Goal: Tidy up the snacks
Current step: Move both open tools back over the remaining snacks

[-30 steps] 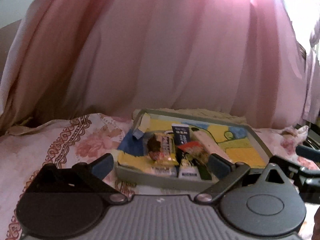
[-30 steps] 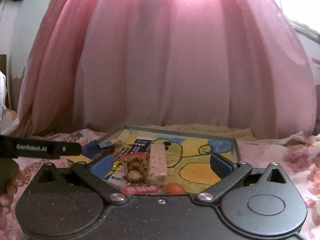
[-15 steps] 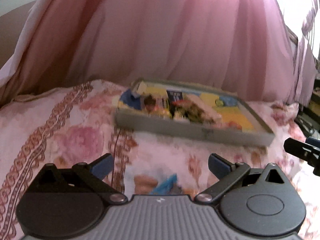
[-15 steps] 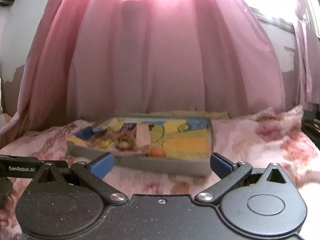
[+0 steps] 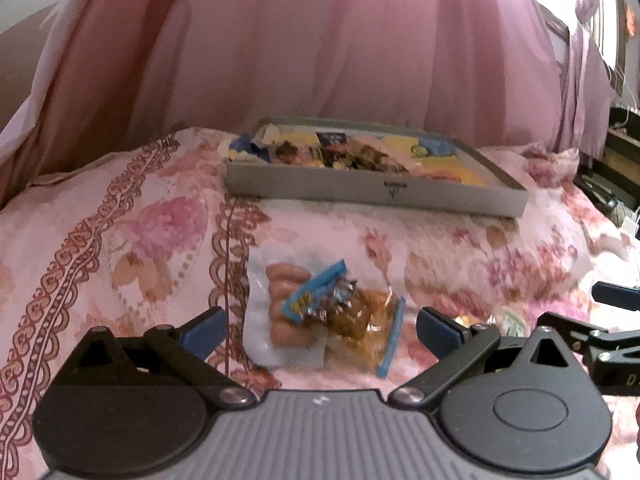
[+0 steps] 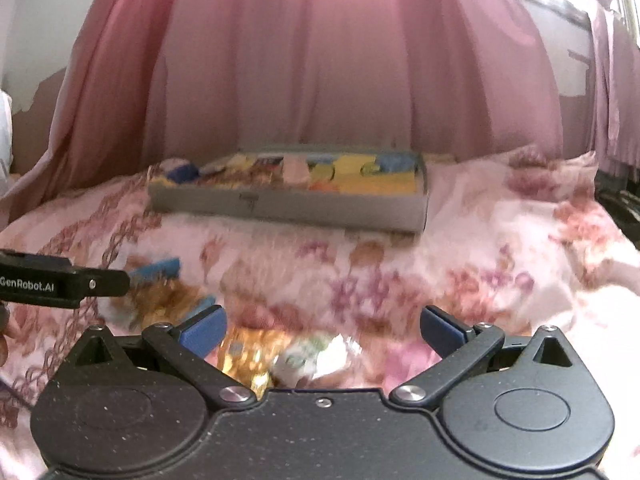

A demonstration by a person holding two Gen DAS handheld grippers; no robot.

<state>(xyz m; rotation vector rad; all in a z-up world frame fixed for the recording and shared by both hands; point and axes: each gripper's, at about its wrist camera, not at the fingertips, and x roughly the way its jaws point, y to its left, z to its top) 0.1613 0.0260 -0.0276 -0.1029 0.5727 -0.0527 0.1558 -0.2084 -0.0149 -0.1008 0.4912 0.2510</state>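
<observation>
A grey tray [image 5: 372,192] with several snack packets inside lies at the far side of the floral bedspread; it also shows in the right wrist view [image 6: 288,202]. My left gripper [image 5: 320,330] is open and empty, low over a clear pack of sausages [image 5: 286,304] and a blue-edged snack packet [image 5: 352,312] on the bed. My right gripper [image 6: 322,330] is open and empty, just above a gold packet [image 6: 248,354] and a white-green packet [image 6: 310,354]. The blue-edged packet also shows in the right wrist view [image 6: 160,292], at left beside the left gripper's body.
A pink curtain [image 5: 320,48] hangs right behind the tray. The bedspread [image 6: 500,248] stretches to the right of the tray. Dark furniture and cables [image 5: 616,168] stand past the bed's right edge.
Both grippers have pulled back from over the tray toward the near side of the bed and dropped lower. Loose snack packets on the bedspread have come into view between the fingers.
</observation>
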